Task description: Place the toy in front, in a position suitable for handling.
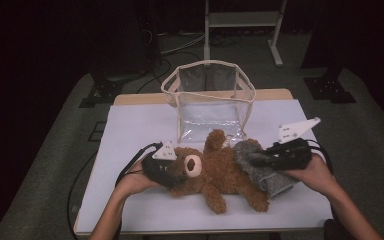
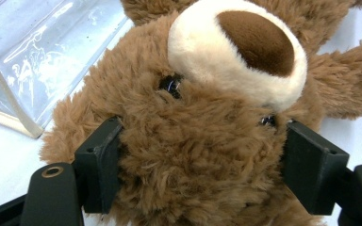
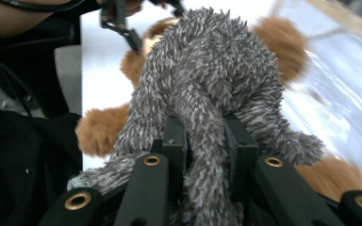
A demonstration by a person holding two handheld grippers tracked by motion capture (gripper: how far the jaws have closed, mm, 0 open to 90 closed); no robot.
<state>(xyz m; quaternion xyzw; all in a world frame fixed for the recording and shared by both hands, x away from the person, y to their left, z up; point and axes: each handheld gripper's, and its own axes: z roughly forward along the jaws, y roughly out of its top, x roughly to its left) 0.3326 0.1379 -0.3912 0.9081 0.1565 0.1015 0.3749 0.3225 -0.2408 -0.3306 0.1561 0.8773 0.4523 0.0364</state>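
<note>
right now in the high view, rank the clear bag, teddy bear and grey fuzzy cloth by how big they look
1. teddy bear
2. clear bag, close to the bear and farther from the camera, so unsure
3. grey fuzzy cloth, partly hidden under the right gripper

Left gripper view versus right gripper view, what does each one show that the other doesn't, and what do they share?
The left gripper view alone gives the teddy bear's face: cream muzzle, brown nose, dark eye, with the left claw closed on its head.

The right gripper view alone gives the grey fuzzy cloth, a fold of it pinched in the right claw, and a forearm at top left.

Both share the bear's brown fur, the clear plastic bag and the white tabletop.
</note>
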